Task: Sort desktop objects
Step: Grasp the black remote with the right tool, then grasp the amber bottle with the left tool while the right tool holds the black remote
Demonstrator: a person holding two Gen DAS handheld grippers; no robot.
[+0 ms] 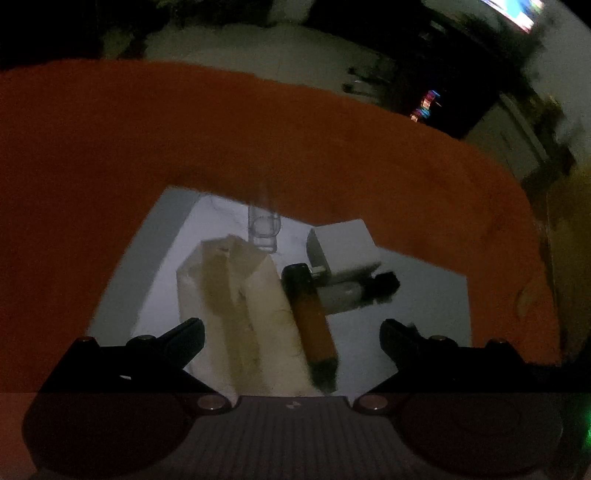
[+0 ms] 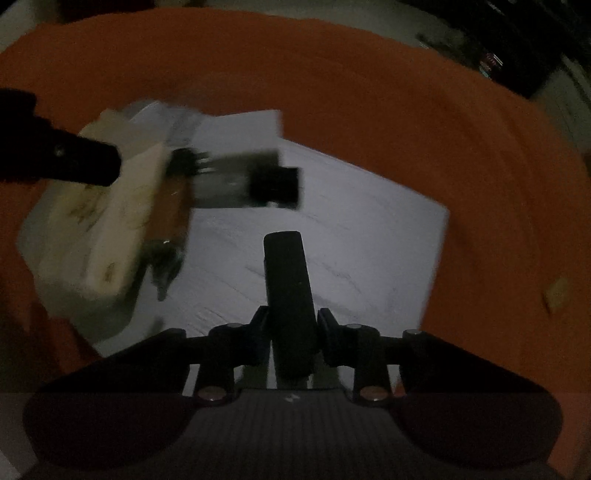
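A white box [image 1: 424, 314] sits on the orange cloth [image 1: 184, 129] and holds several items. A cream tissue pack [image 1: 236, 306], an orange lighter [image 1: 314, 325], a small clear vial [image 1: 264, 229], a white cube [image 1: 343, 247] and a black-and-white bottle [image 1: 358, 291] lie in it. My left gripper [image 1: 291, 339] is open just above the tissue pack and lighter. My right gripper [image 2: 291, 332] is shut on a black bar-shaped object [image 2: 290, 291] and holds it over the box floor [image 2: 351, 240]. The tissue pack [image 2: 103, 221] and bottle [image 2: 243, 181] show blurred at the left.
The left gripper's finger [image 2: 62, 158] reaches in from the left in the right wrist view. A small tan scrap [image 2: 557, 291] lies on the cloth at the right. Dark furniture [image 1: 443, 92] and a lit screen [image 1: 517, 11] stand beyond the table's far edge.
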